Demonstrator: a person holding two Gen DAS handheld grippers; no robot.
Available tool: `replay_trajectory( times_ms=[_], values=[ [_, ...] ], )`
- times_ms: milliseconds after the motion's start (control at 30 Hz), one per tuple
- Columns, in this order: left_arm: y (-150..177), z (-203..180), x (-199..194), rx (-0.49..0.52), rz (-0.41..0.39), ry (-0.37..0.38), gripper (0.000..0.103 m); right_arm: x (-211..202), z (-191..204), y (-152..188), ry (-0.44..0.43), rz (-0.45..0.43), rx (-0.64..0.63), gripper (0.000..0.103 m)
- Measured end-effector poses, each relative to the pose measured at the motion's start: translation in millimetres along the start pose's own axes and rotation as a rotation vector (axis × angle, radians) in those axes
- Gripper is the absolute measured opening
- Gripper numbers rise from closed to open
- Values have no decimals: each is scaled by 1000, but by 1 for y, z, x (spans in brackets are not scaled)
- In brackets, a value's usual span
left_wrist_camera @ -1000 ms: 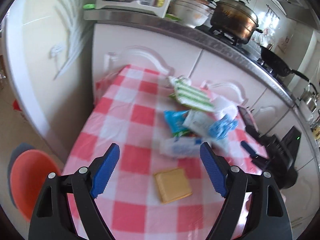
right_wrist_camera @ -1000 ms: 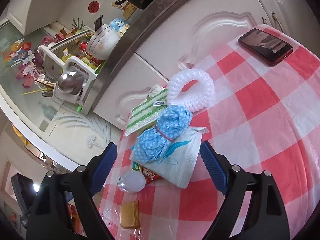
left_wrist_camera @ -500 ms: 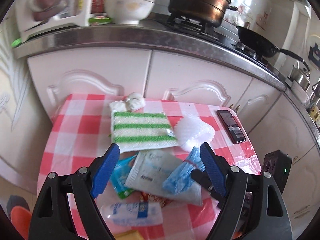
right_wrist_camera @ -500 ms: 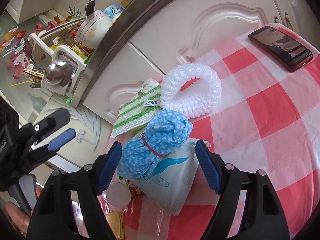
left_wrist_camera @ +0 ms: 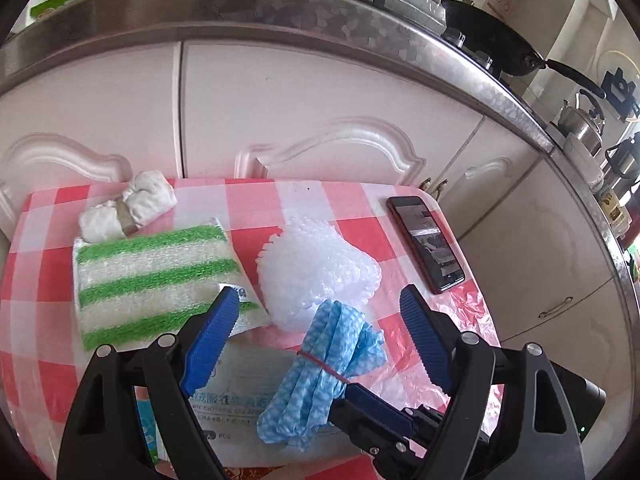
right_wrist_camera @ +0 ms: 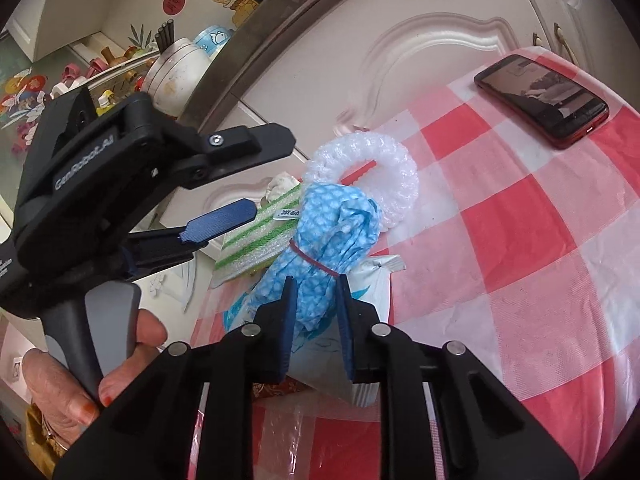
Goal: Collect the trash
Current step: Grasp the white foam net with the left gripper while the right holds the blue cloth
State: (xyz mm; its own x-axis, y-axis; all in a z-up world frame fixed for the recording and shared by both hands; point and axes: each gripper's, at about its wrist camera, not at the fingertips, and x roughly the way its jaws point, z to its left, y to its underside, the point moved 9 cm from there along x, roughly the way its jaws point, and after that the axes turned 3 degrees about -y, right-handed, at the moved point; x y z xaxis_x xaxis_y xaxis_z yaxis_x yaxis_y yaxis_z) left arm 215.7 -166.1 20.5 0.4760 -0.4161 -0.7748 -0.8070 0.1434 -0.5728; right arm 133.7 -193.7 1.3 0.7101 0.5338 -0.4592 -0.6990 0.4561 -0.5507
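Observation:
A blue patterned cloth bundle point(left_wrist_camera: 320, 368) tied with a red band lies on a white packet point(left_wrist_camera: 256, 396) on the red checked table. My right gripper point(right_wrist_camera: 316, 300) is shut on the bundle point(right_wrist_camera: 324, 248) at its near end. My left gripper point(left_wrist_camera: 316, 332) is open and hovers just above the bundle and the white bubble-wrap ring point(left_wrist_camera: 316, 268). A green-striped sponge cloth point(left_wrist_camera: 152, 280) and a wad of white tissue point(left_wrist_camera: 128, 208) lie to the left. The left gripper also shows in the right wrist view point(right_wrist_camera: 224, 224).
A red phone point(left_wrist_camera: 426, 244) lies near the table's right edge, also in the right wrist view point(right_wrist_camera: 544, 100). White cabinet doors point(left_wrist_camera: 320, 120) and a steel counter with a wok point(left_wrist_camera: 492, 40) stand right behind the table.
My right gripper moved in and closed on the blue cloth bundle. My left gripper moved forward and lower over the pile, still open.

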Motion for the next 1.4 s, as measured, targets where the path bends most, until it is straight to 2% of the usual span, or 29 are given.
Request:
replay_trajectory(
  times_ms=[100, 167, 233, 333, 400, 500, 600, 767, 833, 867, 1067, 1167, 1200, 1333, 1400],
  values=[
    [-4, -5, 20, -1, 40, 7, 82, -2, -1, -1, 5, -7, 1, 21],
    [-7, -5, 32, -2, 60, -20, 82, -4, -2, -1, 7, -15, 6, 21],
    [-10, -7, 45, 1, 81, -23, 82, -6, -4, -2, 10, -22, 16, 26],
    [-10, -11, 60, 19, 106, -41, 80, -7, -8, -3, 14, -25, 36, 38],
    [-10, -11, 64, 27, 109, -49, 71, -8, -10, -3, 16, -28, 42, 46],
    [-9, -15, 59, 47, 93, -59, 57, -9, -12, -5, 24, -32, 41, 57],
    [-6, -14, 52, 42, 89, -56, 49, -8, -12, -5, 12, -28, 50, 62],
    [6, -13, 46, 33, 104, -29, 45, -8, -13, -5, 18, -25, 38, 62],
    [13, -14, 42, 34, 110, -12, 45, -8, -15, -7, 23, -27, 42, 66],
    [15, -16, 40, 34, 113, 0, 44, -7, -16, -7, 27, -23, 47, 72],
    [31, -19, 21, 39, 110, 29, 43, -6, -16, -6, 15, -10, 39, 80],
    [37, -16, 14, 34, 96, 27, 43, -5, -10, -4, 2, -4, 9, 78],
    [38, -15, 10, 29, 85, 26, 42, -4, -8, -3, 0, 2, -6, 71],
    [41, -7, -6, 9, 42, 22, 42, 0, -1, 3, 7, 24, -50, 63],
    [43, -1, -15, -10, 22, 18, 41, -1, 1, 4, 19, 19, -74, 53]
  ],
)
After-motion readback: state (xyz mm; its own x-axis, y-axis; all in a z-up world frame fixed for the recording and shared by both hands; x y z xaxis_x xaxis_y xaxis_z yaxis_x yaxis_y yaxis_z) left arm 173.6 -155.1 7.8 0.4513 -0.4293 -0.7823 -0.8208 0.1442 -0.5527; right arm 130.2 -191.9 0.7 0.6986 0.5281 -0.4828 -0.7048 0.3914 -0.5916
